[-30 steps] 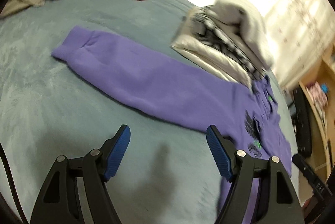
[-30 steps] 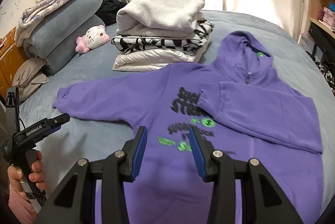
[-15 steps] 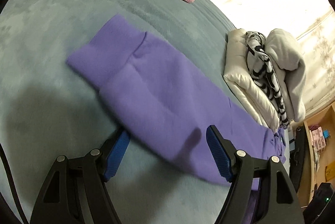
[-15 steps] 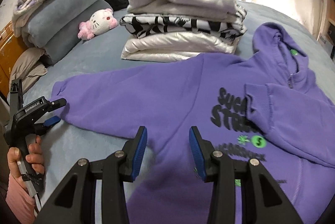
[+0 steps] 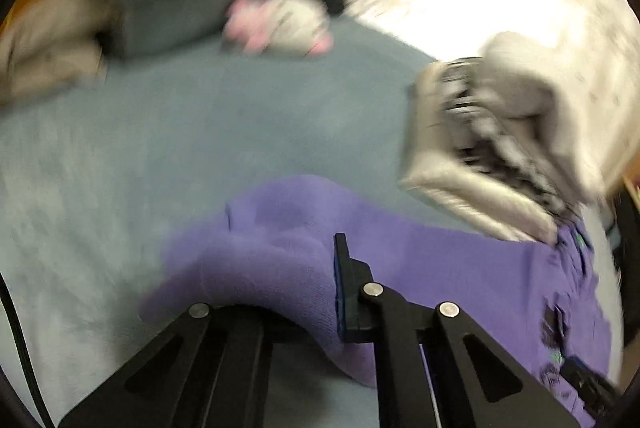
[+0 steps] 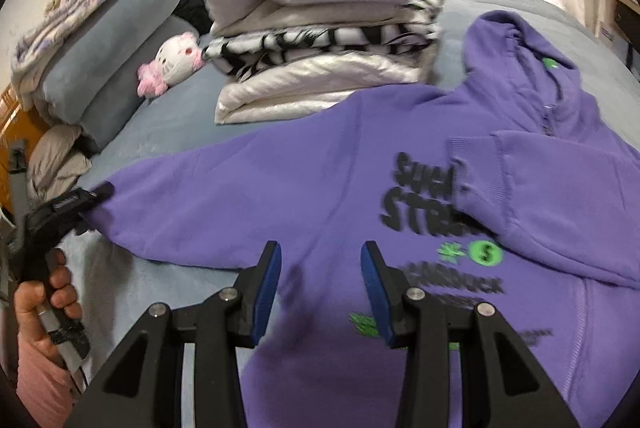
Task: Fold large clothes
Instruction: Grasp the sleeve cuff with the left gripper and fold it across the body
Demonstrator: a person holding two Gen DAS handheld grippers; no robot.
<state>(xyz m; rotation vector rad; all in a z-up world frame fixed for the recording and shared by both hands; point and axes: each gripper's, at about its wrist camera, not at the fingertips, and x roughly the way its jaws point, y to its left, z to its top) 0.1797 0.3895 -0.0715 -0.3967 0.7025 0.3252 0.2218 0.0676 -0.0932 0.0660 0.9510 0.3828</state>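
Left claw (image 5: 280,292): half a second ago it stood spread above the outstretched sleeve; it is now pressed together on the sleeve cuff (image 5: 256,268), with purple fabric bunched between the jaws and draped over the near finger. The left wrist view is heavily motion-blurred, so the exact bite depth cannot be told.

Right claw (image 6: 320,288): spread, holding nothing, hovering low over the chest of the purple hoodie (image 6: 320,188), much as in the earlier frames though a little closer in.

The hoodie lies face-up on the grey-blue bed (image 6: 176,116), hood toward the curtains. The other sleeve (image 6: 560,196) already lies folded across the printed front. The gripped sleeve extends toward the person's left hand (image 6: 44,300). A stack of folded clothes (image 6: 320,28) sits just behind the shoulder; a plush toy (image 6: 172,64) lies near the pillows.

Assessment: the second sleeve has been captured. The likely next step is carrying it across the chest to match the first.
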